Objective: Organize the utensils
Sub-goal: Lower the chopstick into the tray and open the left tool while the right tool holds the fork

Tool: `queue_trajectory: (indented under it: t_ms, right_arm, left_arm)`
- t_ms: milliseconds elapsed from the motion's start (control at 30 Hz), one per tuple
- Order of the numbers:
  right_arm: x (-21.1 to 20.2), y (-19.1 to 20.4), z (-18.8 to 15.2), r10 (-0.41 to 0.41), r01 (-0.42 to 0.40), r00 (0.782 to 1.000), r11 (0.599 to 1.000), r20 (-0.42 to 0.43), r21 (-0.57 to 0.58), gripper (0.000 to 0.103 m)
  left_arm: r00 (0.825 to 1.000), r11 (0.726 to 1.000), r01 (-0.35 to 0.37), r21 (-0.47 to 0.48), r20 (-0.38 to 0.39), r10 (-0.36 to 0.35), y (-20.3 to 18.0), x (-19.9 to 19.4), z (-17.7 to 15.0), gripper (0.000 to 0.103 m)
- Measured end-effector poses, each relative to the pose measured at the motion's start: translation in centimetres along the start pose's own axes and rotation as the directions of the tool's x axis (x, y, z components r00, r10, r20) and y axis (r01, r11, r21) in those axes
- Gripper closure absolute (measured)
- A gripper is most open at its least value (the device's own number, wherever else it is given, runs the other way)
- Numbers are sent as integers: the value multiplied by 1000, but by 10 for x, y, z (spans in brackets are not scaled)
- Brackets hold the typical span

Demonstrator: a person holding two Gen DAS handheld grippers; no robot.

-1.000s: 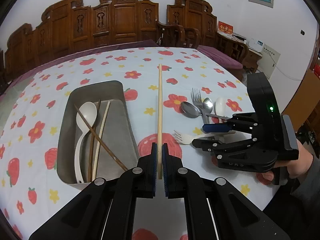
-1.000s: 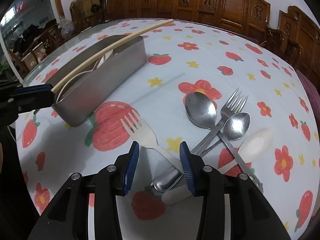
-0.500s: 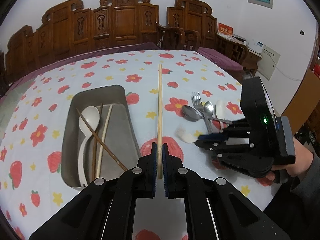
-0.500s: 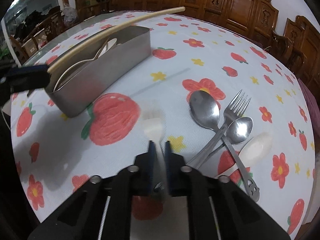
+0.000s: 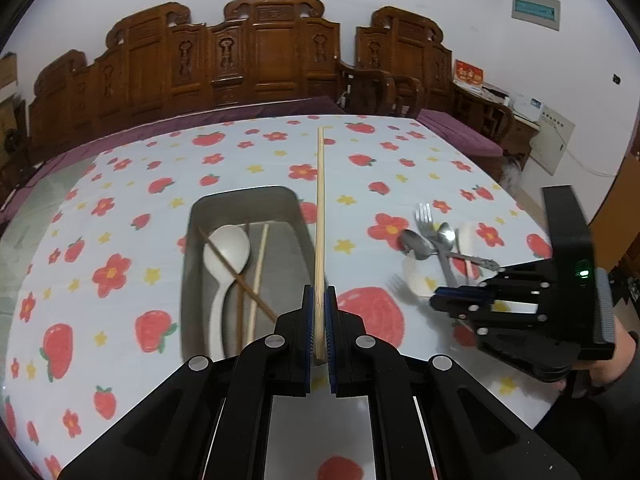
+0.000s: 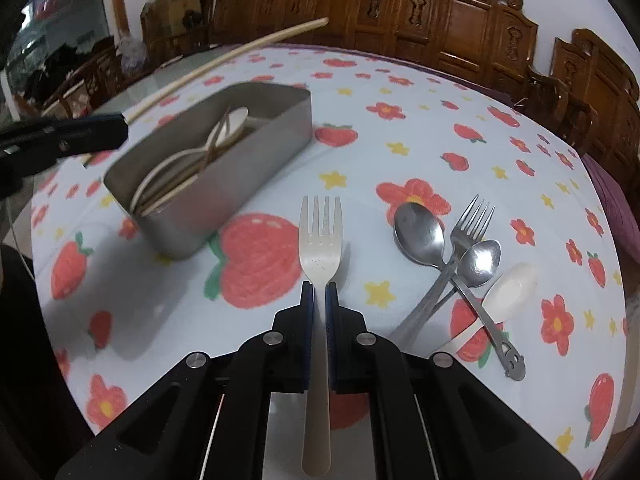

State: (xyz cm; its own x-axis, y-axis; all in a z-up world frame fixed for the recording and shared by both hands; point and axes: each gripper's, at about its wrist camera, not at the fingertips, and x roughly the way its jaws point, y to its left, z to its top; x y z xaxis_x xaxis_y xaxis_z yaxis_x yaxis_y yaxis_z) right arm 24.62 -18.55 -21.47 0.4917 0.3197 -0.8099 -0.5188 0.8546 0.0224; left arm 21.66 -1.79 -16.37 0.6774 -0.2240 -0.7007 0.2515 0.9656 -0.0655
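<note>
Gripping a pale chopstick (image 5: 320, 216), the left gripper (image 5: 319, 332) is clamping its near end, long axis running straight away from the camera, far tip reaching out over the tablecloth (image 5: 120, 184) past the tray (image 5: 192, 280). Right gripper (image 6: 319, 332) is pinching a white fork (image 6: 320, 240) by the neck, tines pointing away, handle trailing back between the jaws toward the camera; fork is being held just above the cloth, right of the tray. No brand or label on the utensils is readable; a red sign and a wall plate in the left view are too small to read. Metal tray is holding a white spoon (image 5: 224, 256), one light chopstick and two dark ones, crossing. Lying loose on the cloth: two steel spoons, a steel fork (image 6: 460, 256) and a white spoon (image 6: 508, 292), overlapping.
</note>
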Motion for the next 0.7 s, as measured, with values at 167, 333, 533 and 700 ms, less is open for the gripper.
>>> queue_trajectory:
  t_ms: [167,333,533,700]
  right_arm:
    - [-8,8,4,7,-8,999,1000,38,4,96]
    - [-7,13,5,12,-12,999,1000,39,-6,96]
    - [-7,14,4,12,-12,999,1000,41,-4,96]
    - [-7,12,3,12,-12,999,1000,41,2,96]
  left_arm:
    - [1000,1000,-14,-11,-17,14,12,-1,-3,99]
    - [999,999,-28,-23,-37,27,24,0,-7,99]
    - [993,997,-59,-44,-101,54,41,11,-14,99]
    - [987,996,-71,-52,-146,63,46,23,-17,99]
